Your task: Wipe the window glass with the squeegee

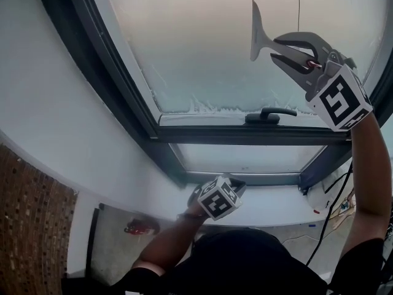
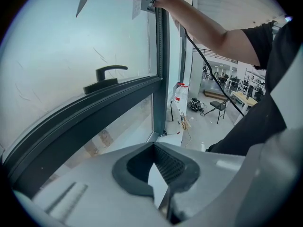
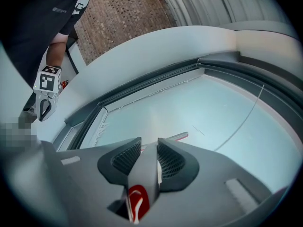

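Fingers of my right gripper (image 3: 149,148) are clamped narrowly on the grey handle of the squeegee (image 3: 141,186), which runs straight out between the pads toward the window glass (image 3: 213,112). In the head view the squeegee sits high on the right part of the pane. Its blade (image 1: 255,29) lies just past my fingertips, to their left, and its long axis runs up and down the picture, square to the handle. I judge the blade edge to be on or nearly on the glass, but no view shows the contact line clearly, so I can't be sure it is pressing. The coming stroke turns on keeping that edge flat to the pane while I pull across it. Most of the glass lies to the blade's left and below it, down to the whitish film (image 1: 202,106) along the bottom edge above the window handle (image 1: 270,114). My left gripper (image 2: 156,148) hangs low by the sill (image 1: 270,198), fingers together on nothing, well apart from the squeegee, so the right arm does the work.
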The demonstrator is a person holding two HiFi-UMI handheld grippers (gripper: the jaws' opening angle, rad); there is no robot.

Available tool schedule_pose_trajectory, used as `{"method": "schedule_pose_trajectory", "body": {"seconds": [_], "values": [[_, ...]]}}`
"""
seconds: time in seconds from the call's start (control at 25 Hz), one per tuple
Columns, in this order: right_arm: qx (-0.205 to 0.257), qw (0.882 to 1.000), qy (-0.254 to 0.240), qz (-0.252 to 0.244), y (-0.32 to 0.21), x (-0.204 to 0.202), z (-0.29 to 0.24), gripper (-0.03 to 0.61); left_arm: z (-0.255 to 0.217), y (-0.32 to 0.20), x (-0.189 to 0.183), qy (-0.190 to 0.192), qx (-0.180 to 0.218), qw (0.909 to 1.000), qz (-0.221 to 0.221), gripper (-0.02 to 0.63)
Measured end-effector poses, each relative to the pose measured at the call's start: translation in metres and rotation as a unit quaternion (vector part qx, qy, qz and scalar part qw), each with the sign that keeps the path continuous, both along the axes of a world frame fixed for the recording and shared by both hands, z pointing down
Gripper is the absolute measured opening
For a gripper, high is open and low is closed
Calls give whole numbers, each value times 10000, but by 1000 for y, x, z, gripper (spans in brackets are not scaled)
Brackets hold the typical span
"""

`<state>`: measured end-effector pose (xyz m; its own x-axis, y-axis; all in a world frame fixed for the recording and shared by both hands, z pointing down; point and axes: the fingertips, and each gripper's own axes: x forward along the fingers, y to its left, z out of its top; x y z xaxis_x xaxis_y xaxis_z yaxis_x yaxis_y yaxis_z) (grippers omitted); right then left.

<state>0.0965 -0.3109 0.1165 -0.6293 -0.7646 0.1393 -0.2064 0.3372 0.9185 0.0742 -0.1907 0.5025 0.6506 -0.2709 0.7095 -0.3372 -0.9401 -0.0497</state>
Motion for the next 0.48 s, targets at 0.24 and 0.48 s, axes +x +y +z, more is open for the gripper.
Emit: {"method": "schedule_pose_trajectory", "body": {"seconds": [0.24,0.48], "values": [[57,9998,74,156,3,23,-3,129,2,3,10,-23,-19,9999,104,0],[53,9994,187,278,4,39,-1,129,3,4,15,-46,-26,9999,133,0]]}}
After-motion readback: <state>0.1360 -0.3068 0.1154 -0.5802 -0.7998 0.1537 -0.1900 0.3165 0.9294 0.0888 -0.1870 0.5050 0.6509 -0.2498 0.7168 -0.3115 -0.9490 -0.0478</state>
